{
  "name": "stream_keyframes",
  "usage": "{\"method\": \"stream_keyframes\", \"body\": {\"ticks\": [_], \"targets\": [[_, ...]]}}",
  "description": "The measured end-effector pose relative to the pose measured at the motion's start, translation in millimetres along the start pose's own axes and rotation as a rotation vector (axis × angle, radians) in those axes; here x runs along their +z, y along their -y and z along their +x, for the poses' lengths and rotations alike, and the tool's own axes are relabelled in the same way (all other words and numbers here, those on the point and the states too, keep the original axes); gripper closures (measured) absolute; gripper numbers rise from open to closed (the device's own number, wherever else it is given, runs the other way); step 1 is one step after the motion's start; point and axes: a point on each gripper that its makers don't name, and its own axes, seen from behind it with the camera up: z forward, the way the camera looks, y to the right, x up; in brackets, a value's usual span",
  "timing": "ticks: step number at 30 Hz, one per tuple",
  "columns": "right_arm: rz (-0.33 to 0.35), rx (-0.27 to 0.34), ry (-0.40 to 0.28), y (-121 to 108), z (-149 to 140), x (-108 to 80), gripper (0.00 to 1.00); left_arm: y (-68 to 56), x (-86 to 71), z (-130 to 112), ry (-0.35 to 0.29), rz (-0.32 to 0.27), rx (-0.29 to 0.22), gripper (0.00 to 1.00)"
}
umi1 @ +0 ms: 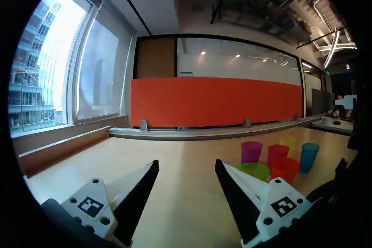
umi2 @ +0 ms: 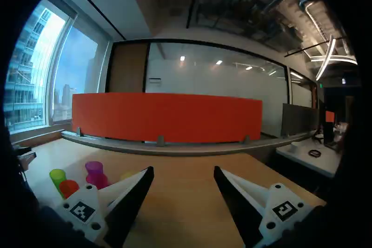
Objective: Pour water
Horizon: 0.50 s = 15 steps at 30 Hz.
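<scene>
Both jaws stand wide apart with nothing between them. The left gripper [umi1: 186, 162] and the right gripper [umi2: 183, 169] hang over the wooden table [umi1: 186, 201]. The coloured cups [umi1: 277, 154] stand clustered on it, beside the left gripper's right finger. Beyond them an orange divider [umi1: 214, 101] lines the table's far edge.

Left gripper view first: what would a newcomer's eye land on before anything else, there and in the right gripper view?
The bright orange partition spanning the far edge of the wooden table dominates both views. Next comes the cluster of coloured cups on the table, ahead and to the right of the open left tool. In the right gripper view they sit left of the open right tool.
</scene>
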Motion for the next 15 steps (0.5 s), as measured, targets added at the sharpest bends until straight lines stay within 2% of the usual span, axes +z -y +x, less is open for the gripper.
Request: {"method": "stream_keyframes", "body": {"ticks": [15], "targets": [[0.050,0.004,-0.070,2.8,-5.6,-3.2,0.00,0.0,-0.1,0.3,0.000,0.000,0.000,0.11]]}}
